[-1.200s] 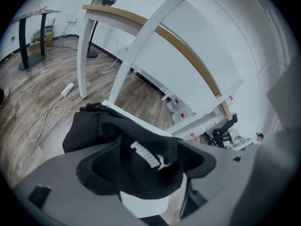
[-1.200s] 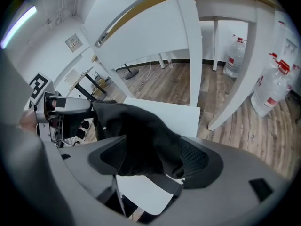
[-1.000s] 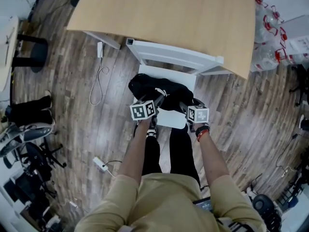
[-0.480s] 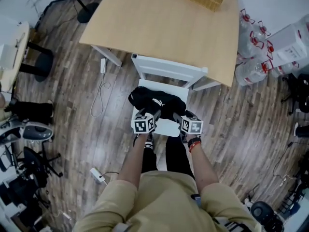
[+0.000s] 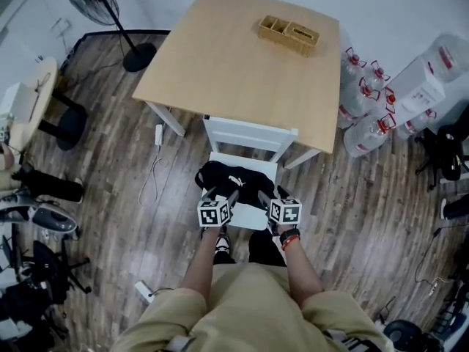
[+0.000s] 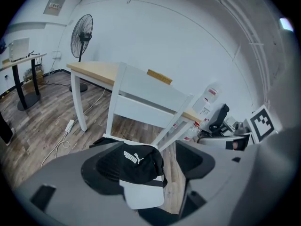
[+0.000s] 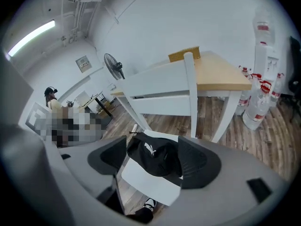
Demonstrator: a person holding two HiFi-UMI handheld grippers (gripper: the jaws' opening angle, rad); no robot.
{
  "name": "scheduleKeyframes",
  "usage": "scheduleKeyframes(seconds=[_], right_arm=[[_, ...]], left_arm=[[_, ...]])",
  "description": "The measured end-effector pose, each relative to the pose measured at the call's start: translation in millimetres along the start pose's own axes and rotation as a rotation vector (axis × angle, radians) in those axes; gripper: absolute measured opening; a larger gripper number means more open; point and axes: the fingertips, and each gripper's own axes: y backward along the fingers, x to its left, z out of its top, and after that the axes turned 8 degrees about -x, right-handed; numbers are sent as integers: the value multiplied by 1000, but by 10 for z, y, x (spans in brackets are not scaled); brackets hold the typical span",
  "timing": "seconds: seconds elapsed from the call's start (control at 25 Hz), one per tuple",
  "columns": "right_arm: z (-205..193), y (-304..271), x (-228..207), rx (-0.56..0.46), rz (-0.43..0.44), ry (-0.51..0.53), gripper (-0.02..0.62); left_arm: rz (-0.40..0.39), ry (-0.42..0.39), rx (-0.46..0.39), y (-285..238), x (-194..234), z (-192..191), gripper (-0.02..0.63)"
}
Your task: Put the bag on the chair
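Observation:
A black bag (image 5: 236, 181) with a white logo lies on the seat of the white chair (image 5: 250, 133), over its back and left part. Both grippers hang just in front of the seat's near edge, apart from the bag. My left gripper (image 5: 222, 195) is open and holds nothing. My right gripper (image 5: 272, 195) is open too. In the left gripper view the bag (image 6: 130, 165) shows between the spread jaws of the left gripper (image 6: 143, 167), with the chair (image 6: 149, 99) backrest behind it. The right gripper view shows the bag (image 7: 158, 156) framed by the right gripper (image 7: 155, 162).
A wooden table (image 5: 242, 64) stands behind the chair with a wooden organiser (image 5: 288, 34) on it. Water bottles (image 5: 360, 105) stand at the right, a fan (image 5: 108, 6) at the back left. A power strip and cable (image 5: 154, 163) lie on the floor at the left.
Both grippers have drawn back from the bag toward the person. The head view has risen and takes in more of the room. The bag stays on the seat.

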Motion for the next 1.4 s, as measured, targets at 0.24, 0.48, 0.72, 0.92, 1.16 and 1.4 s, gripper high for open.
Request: scheduleKeyframes(seconds=[0.24, 0.48, 0.72, 0.92, 1.16, 1.4], right_arm=[[479, 255, 269, -100, 18, 56, 354], [1012, 462, 545, -229, 38, 91, 351], [1552, 632, 748, -347, 58, 118, 333], [1975, 766, 911, -426, 47, 161, 311], [2498, 1033, 1071, -514, 15, 190, 269], [2840, 1284, 1206, -583, -22, 228, 225]], left_arm=[[-38, -85, -86, 295, -213, 473, 344], [-40, -144, -176, 490, -221, 991, 313], [-59, -199, -266, 643, -334, 1461, 291], [-87, -222, -344, 823, -492, 1923, 279], [-89, -303, -446, 1134, -751, 2530, 263], [-79, -360, -541, 1424, -863, 2979, 217]])
